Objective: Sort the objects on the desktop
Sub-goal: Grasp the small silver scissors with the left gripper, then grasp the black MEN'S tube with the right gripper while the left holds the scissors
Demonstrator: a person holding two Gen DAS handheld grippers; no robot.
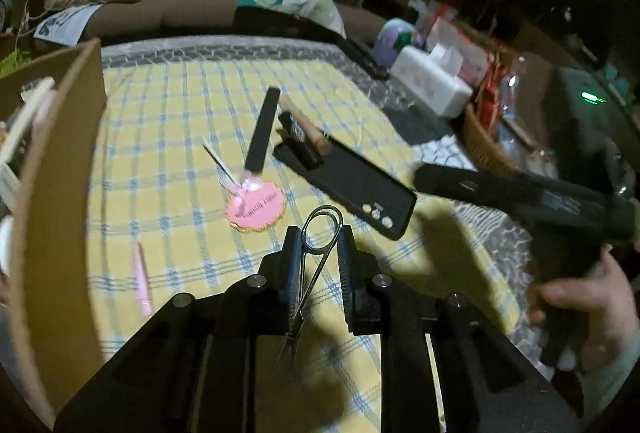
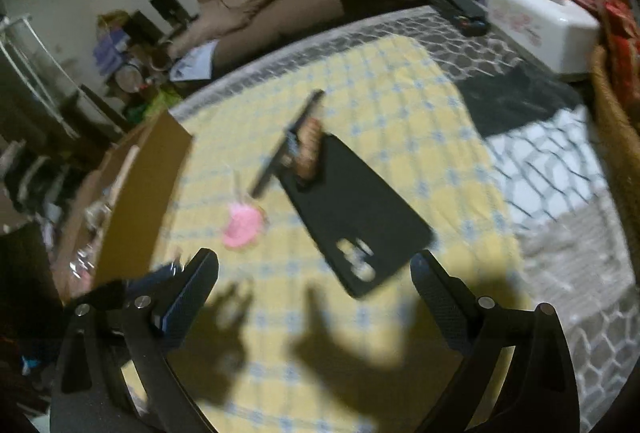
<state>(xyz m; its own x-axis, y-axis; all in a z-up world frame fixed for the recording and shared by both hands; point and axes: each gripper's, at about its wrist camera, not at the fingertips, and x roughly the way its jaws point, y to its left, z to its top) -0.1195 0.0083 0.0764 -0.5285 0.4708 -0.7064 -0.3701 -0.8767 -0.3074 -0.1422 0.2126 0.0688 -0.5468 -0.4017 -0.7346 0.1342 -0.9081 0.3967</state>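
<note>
Left claw (image 1: 318,253) around seemingly small metal scissors (image 1: 310,273), above checked cloth (image 1: 168,137).

Both wrist cameras look steeply down over the yellow checked cloth (image 1: 168,153).

I see my right gripper (image 2: 314,273) open above the yellow cloth (image 2: 400,113), near a black case (image 2: 352,209) and a pink tag (image 2: 242,225).

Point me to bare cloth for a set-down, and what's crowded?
Free: the near strip of yellow checked cloth, between the phone case and the camera's edge, and the far cloth beyond the black file, beside the cardboard box. Crowded: mid-cloth, where file, pink tag and case cluster, and the right edge by the tissue box.
</note>
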